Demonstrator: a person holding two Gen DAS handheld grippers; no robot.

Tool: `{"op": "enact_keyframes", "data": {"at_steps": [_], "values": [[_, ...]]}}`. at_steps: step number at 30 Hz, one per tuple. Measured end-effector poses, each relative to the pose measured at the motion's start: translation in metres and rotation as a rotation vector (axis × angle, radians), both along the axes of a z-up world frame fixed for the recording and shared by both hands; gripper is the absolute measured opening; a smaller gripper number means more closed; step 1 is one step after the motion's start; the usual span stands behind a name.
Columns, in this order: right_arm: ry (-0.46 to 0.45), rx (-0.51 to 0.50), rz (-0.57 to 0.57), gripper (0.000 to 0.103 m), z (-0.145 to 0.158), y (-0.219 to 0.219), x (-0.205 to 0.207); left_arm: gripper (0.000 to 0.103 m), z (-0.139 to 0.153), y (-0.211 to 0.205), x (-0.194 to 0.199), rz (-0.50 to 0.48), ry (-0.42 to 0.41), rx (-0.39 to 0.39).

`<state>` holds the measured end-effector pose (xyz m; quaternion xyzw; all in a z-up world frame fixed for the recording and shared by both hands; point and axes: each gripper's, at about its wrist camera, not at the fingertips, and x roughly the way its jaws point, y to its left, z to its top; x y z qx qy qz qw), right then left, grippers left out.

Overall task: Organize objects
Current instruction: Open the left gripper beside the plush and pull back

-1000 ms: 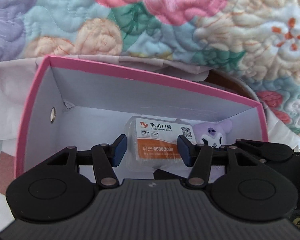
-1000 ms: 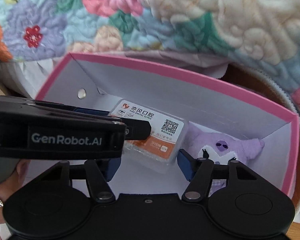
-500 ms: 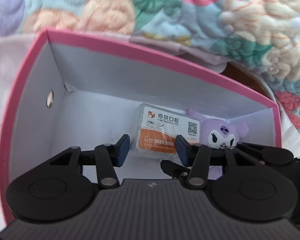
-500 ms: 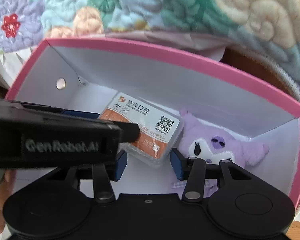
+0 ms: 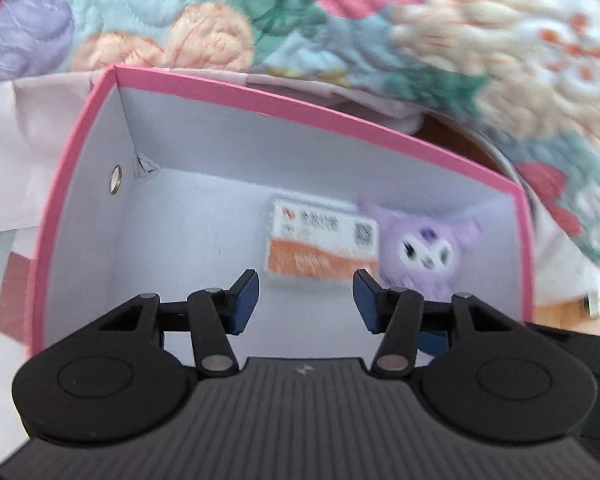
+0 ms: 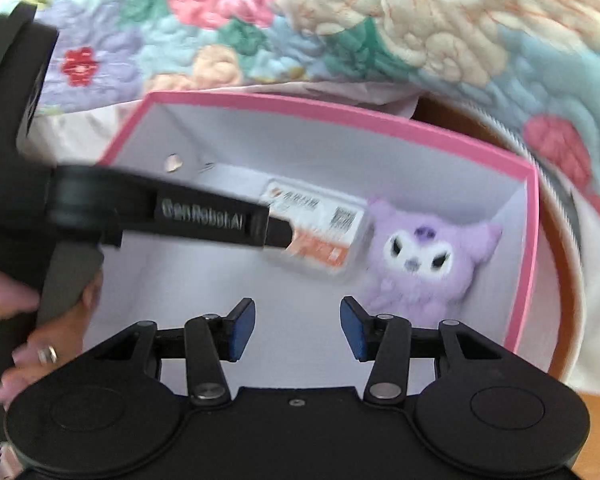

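I am in a home, likely by a bed; a quilted floral bedspread [image 5: 340,20] fills the far side; a pink keepsake box [image 5: 300,114] near me holds a purple plush toy [image 6: 420,256].

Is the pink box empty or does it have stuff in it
Not empty. The pink box holds a clear plastic case with an orange and white label, and a purple plush toy lying beside it on the box floor.

Both wrist cams look steeply down, close in, into the pink box [image 5: 284,108], quilt [image 5: 380,40] at far edge. Right cam sits right of the left gripper [image 6: 278,236], seeing it side-on. Shared: box interior with card case [image 6: 320,224] and purple plush [image 5: 424,252].
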<state>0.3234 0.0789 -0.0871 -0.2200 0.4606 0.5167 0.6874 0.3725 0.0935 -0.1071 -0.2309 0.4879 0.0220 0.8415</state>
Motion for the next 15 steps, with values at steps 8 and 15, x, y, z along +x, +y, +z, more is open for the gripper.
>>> {"op": "enact_keyframes", "data": {"at_steps": [8,15], "values": [[-0.108,-0.008,0.053,0.054,0.053,-0.025,-0.025,0.051,0.050,0.001,-0.059,-0.056,0.021,0.064],[-0.134,0.010,0.067,0.056,0.112,-0.054,-0.054,0.055,0.099,-0.015,-0.097,-0.088,0.049,0.163]]}}
